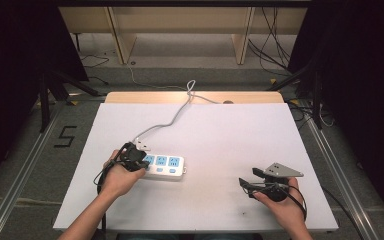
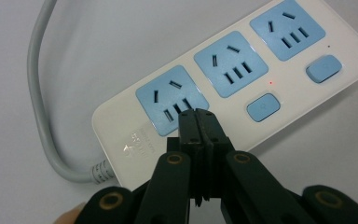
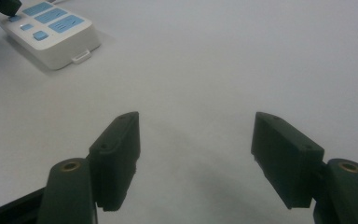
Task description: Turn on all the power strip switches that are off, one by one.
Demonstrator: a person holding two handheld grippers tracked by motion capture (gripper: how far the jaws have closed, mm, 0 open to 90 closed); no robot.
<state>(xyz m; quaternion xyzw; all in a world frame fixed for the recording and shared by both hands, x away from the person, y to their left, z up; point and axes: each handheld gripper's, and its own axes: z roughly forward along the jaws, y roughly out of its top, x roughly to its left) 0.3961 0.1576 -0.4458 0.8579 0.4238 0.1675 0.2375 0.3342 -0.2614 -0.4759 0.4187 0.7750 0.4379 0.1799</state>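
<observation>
White counter point(image 1: 220, 145) carries a power strip point(image 1: 164, 166). Left tool point(image 2: 197, 114), jaws fully closed and empty, tips press its nearest switch end. Right tool point(image 3: 196, 140) rests well apart, jaws wide, empty.

So the table point(image 1: 215, 200) is wearing a plain white top with a strip of bare wood showing along its far edge. A white power strip point(image 1: 166, 166) with blue sockets is lying flat on it, right under the tips of the left gripper point(image 1: 139, 161), and its grey cord point(image 1: 172, 117) is trailing away from that gripper toward the far edge.
</observation>
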